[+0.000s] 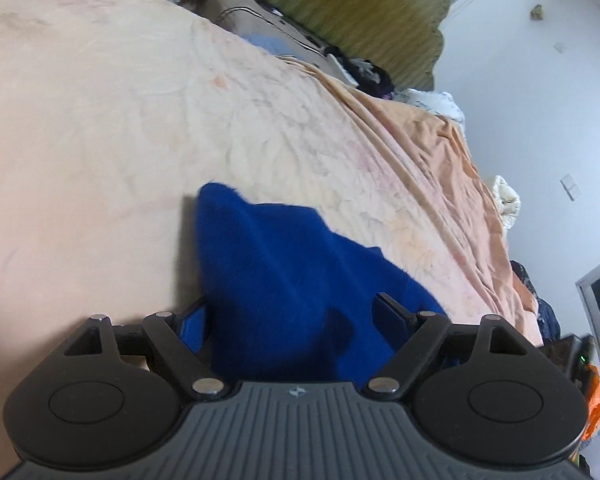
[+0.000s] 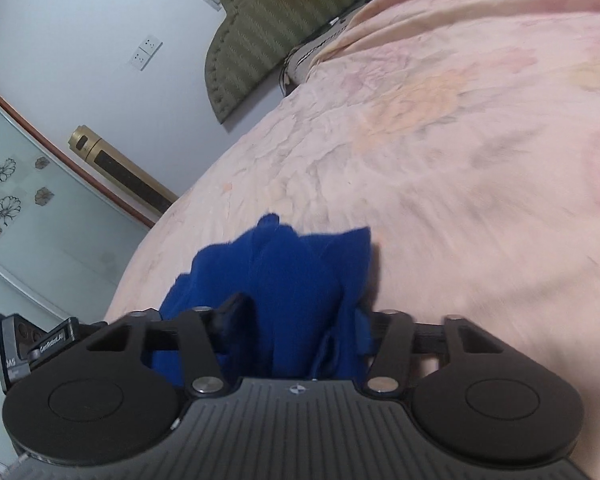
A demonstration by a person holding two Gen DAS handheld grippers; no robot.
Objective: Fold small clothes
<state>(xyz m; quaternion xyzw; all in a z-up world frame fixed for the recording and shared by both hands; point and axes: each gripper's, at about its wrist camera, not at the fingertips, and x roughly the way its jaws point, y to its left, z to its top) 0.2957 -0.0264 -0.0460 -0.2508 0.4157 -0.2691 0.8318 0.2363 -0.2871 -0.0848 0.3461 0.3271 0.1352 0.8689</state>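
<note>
Bunching between both grippers, the blue garment (image 1: 284, 280) was draped over the peach bedspread (image 1: 120, 140), apparently gathered for a fold. The left gripper (image 1: 296, 312) was spread wide with cloth between its jaws; grip could not be told. The right gripper (image 2: 300, 320) was half-closed around fabric, pinch unclear. A green headboard (image 2: 268, 20) and white wall (image 2: 80, 20) were noted.

A wide bed (image 1: 100, 140) fills both wrist views, covered by a pale peach-pink quilted bedspread with a faint floral pattern (image 2: 460, 160), wrinkled toward its far edge. A fuzzy royal-blue garment (image 1: 284, 280) lies crumpled on the bedspread near the close edge. An olive-green padded headboard (image 2: 268, 20) stands at the bed's end.
</note>
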